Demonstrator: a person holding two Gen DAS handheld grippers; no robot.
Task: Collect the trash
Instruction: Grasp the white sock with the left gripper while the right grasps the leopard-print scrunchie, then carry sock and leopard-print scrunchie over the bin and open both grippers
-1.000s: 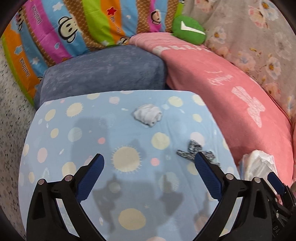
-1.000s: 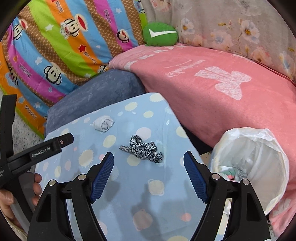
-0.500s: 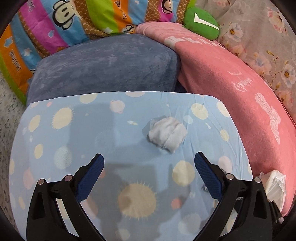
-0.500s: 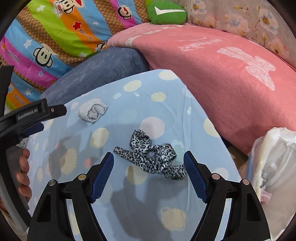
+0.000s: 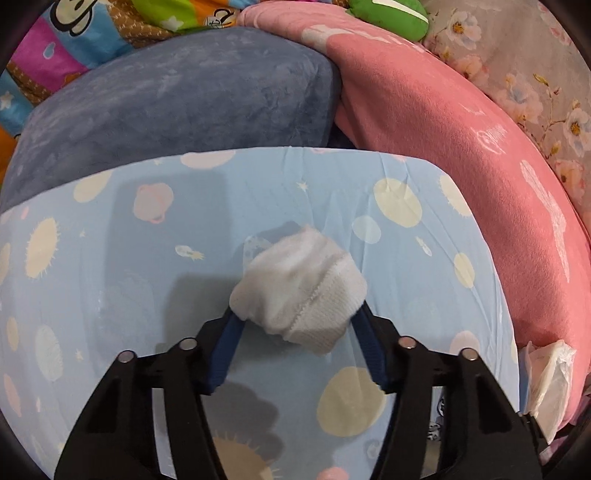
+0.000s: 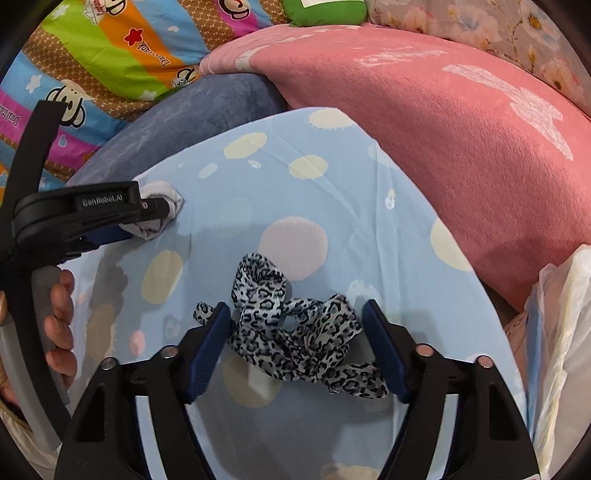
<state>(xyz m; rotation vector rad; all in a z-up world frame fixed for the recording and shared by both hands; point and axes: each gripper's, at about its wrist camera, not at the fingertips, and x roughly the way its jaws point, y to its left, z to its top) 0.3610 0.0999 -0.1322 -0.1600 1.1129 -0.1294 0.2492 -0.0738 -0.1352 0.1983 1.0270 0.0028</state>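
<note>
Left gripper is down on the blue spotted sheet, its two blue pads drawn in against either side of the white balled-up sock; the wad bulges up over the pad tips, so the jaws are pinched on it at a narrow gap. From the right wrist view the same gripper shows side-on at the left edge, the sock poking out past its tip, near the far-left corner of the sheet.

Right gripper sits low over the leopard-print fabric strip, a tangled ribbon lying mid-sheet. The pads straddle it, left pad touching the tangle's edge, right pad just beside it; jaws partly open, whether they are squeezing it, I cannot tell.

Around the work: a grey-blue cushion butts against the sheet's far edge, a pink blanket banks up along the right side, and a striped monkey-print quilt lies behind with a green plush on top. A white plastic bag stands just off the sheet's right edge, right beside the right gripper; its crumpled rim peeks in on the left view too. Nothing lies between either gripper and its piece
</note>
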